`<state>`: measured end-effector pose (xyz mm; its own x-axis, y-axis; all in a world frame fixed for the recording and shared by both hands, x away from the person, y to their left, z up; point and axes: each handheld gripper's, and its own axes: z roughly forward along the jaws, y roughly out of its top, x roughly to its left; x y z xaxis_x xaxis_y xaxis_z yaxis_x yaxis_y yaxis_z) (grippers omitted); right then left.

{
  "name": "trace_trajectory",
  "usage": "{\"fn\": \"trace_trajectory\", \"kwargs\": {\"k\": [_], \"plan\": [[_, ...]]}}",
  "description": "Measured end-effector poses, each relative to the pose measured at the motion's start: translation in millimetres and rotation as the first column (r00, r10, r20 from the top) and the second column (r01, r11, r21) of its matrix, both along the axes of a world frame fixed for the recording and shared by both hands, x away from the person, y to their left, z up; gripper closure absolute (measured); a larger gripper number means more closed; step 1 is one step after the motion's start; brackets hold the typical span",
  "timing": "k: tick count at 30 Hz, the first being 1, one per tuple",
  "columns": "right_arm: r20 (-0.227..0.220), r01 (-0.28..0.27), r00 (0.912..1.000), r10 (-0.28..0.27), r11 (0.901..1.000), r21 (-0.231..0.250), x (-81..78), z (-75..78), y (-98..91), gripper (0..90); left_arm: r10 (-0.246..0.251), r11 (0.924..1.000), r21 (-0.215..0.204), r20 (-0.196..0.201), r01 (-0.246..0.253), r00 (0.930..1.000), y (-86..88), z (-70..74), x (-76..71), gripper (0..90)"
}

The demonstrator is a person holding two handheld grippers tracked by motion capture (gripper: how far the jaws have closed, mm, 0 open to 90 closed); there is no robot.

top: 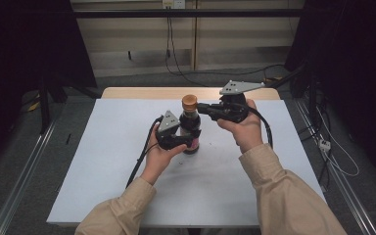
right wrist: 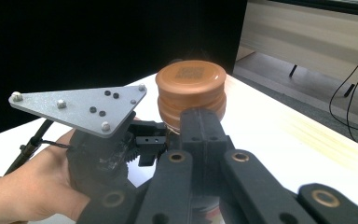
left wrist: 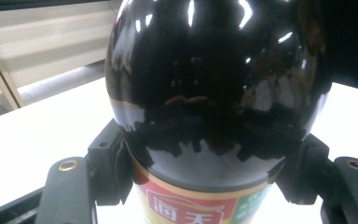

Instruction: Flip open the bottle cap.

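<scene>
A dark soy-sauce bottle with an orange-brown cap stands upright near the middle of the white table. My left gripper is shut on the bottle's lower body. In the left gripper view its jaws clasp the glossy black bottle just above the red label. My right gripper comes in level from the right, its tips at the neck just under the cap. In the right gripper view its jaws stand together against the underside of the cap; the grey plate of the left gripper sits beyond.
A wooden strip shows along the table's far edge. Cables lie on the floor at the right, and a metal rail runs along the left. Dark curtains hang on both sides.
</scene>
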<state>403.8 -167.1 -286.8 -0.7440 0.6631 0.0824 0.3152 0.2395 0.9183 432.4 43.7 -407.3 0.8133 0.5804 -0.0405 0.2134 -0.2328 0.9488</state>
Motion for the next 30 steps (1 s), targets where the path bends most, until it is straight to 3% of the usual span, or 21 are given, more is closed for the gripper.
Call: {"fn": "trace_trajectory", "kwargs": {"k": [30], "plan": [[-0.004, -0.003, 1.0000, 0.004, 0.9997, 0.026, 1.8, 8.8, 2.4, 90.0, 0.004, 1.0000, -0.001, 0.006, -0.004, 1.0000, -0.6, -0.5, -0.8, 31.3]]}}
